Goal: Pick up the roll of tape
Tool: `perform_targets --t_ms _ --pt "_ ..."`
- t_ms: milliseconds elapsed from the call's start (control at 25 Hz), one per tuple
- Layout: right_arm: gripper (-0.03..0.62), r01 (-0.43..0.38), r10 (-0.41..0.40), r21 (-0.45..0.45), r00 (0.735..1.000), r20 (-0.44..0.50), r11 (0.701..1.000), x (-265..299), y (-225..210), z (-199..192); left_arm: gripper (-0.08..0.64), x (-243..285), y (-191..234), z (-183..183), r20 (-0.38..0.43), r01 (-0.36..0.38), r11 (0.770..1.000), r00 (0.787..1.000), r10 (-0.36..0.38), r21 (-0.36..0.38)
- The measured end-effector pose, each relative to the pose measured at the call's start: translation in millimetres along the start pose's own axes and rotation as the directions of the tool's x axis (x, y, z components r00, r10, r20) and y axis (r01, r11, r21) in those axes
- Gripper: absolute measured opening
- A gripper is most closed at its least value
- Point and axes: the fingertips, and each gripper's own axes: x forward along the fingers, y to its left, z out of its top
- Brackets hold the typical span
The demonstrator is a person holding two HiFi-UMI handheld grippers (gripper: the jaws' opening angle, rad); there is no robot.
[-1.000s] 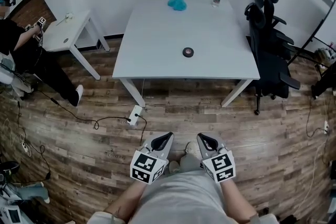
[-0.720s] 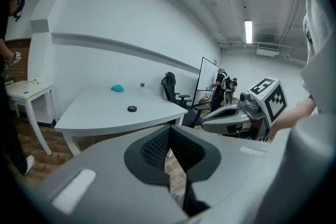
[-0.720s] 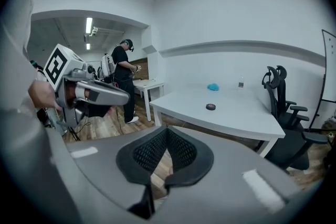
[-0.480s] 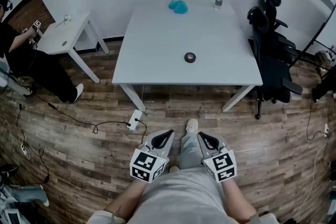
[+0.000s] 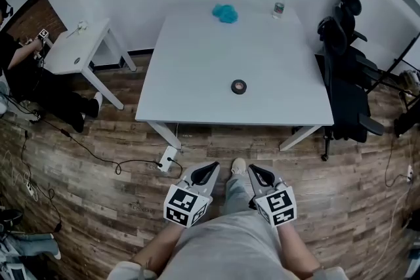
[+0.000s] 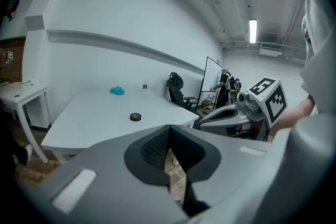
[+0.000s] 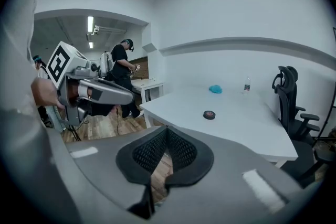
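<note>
Planks (image 5: 367, 180) of grained wood floored the room under a smooth white rectangular table (image 5: 190, 95). The roll of tape (image 5: 239, 86), a small flat black ring, lay near its middle. The left gripper (image 5: 210, 168) and right gripper (image 5: 252, 170) were clenched empty, well apart from it.

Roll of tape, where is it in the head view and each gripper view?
Head view: the roll of tape lies on the white table, slightly right of centre.
Left gripper view: roll of tape left of centre, above the jaws.
Right gripper view: roll of tape right of centre.
Shared landmark: the blue lump beyond it on the table.
</note>
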Motion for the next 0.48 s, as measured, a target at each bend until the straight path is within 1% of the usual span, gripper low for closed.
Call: perform_targets --t_ms 200,480 --pt "0.006 -0.021 0.022 -0.015 1.0 0.008 1.0 34 -35 23 0.018 30 36 17 -0.003 -0.039 0.999 0.999 0.039 -0.03" --pt "0.006 -0.051 0.051 -0.006 0.999 -0.019 0.999 72 -88 41 0.018 83 64 40 -0.041 -0.049 0.998 0.998 0.048 -0.03"
